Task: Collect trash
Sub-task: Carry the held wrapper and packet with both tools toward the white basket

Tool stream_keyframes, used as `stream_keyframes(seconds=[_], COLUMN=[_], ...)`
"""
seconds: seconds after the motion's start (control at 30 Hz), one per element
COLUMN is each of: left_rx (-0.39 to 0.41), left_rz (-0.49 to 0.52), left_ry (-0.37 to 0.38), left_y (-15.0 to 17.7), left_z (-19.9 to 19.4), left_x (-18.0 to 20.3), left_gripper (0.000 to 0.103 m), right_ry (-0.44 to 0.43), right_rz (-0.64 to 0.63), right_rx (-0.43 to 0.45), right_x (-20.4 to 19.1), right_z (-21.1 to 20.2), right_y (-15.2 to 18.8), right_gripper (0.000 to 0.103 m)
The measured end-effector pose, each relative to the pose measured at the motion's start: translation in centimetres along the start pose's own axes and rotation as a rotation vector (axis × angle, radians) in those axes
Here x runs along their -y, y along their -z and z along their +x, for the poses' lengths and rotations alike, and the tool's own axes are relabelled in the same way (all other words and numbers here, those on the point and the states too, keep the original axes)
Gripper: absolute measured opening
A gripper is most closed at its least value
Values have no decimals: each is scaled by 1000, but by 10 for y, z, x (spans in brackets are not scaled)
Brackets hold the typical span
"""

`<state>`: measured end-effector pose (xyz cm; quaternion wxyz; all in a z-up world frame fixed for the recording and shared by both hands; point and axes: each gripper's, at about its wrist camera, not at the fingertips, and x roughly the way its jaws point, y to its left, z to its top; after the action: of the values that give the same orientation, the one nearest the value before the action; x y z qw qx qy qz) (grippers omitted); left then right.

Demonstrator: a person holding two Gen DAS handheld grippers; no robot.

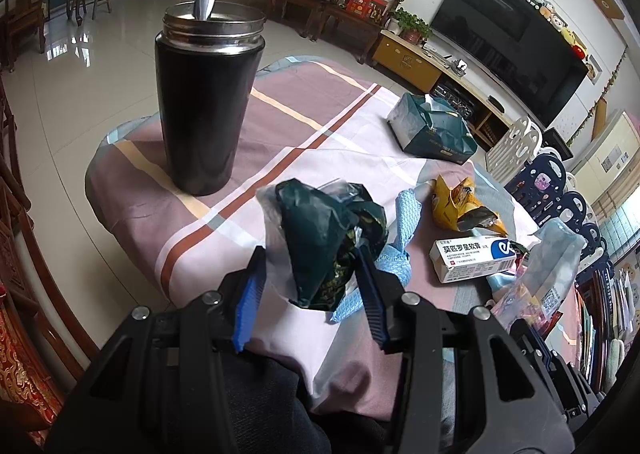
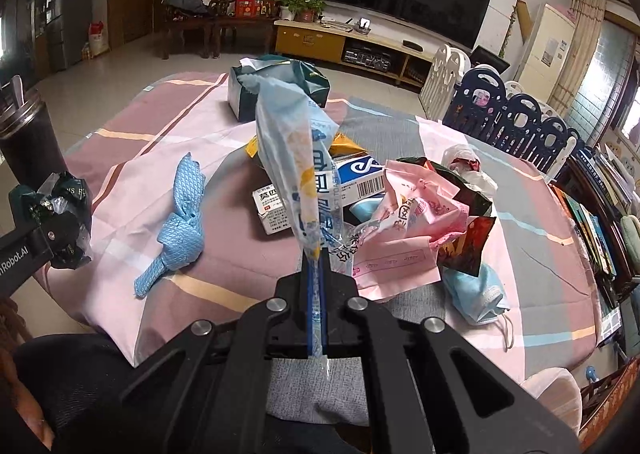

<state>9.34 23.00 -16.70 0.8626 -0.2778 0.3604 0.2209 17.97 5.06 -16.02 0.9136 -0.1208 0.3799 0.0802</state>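
My left gripper (image 1: 310,256) is shut on a crumpled dark green wrapper (image 1: 326,238) with clear plastic, held above the table's near edge; the same bundle (image 2: 56,213) shows at far left in the right wrist view. My right gripper (image 2: 317,254) is shut on a long pale blue plastic wrapper (image 2: 294,157) that stands up between the pads. On the cloth-covered table (image 2: 168,133) lie a twisted blue cloth (image 2: 180,221), a white medicine box (image 2: 320,189), a yellow snack wrapper (image 1: 460,205), a pink paper bag (image 2: 408,221) and a blue face mask (image 2: 476,294).
A tall black flask (image 1: 204,109) with a metal spoon stands at the table's left side. A dark green tissue pack (image 1: 432,125) sits at the far edge. A TV cabinet (image 2: 360,45), wooden chairs and a play fence (image 2: 512,117) lie beyond the table.
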Motion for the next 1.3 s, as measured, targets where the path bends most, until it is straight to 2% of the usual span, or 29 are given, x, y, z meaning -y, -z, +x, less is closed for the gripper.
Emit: stream_keyframes(seconds=[0.07, 0.17, 0.33, 0.4, 0.73, 1.03, 1.13, 1.23, 1.3], left_rx=[7, 31, 42, 40, 28, 29, 58, 94, 79], left_rz=[-2, 6, 50, 54, 53, 53, 64, 83, 95], left_ry=[-1, 1, -7, -9, -7, -6, 26, 121, 196], left_y=[0, -1, 1, 1, 3, 3, 3, 3, 4], left_z=[-1, -5, -6, -5, -3, -3, -9, -23, -31], left_x=[0, 1, 8, 9, 9, 10, 11, 16, 24], left_gripper=[46, 46, 46, 46, 46, 46, 46, 46, 46], right_ry=[-15, -101, -183, -179, -89, -104, -130, -155, -148], right_rz=[11, 47, 125, 149, 219, 232, 238, 273, 301], right_rx=[26, 90, 160, 166, 38, 5, 15, 38, 62], right_x=[3, 12, 41, 53, 86, 87, 91, 109, 130], right_z=[-7, -32, -70, -77, -64, -57, -62, -78, -92], right_y=[-1, -10, -34, -38, 3, 6, 2, -2, -1], right_gripper=[3, 3, 3, 3, 3, 3, 3, 3, 3])
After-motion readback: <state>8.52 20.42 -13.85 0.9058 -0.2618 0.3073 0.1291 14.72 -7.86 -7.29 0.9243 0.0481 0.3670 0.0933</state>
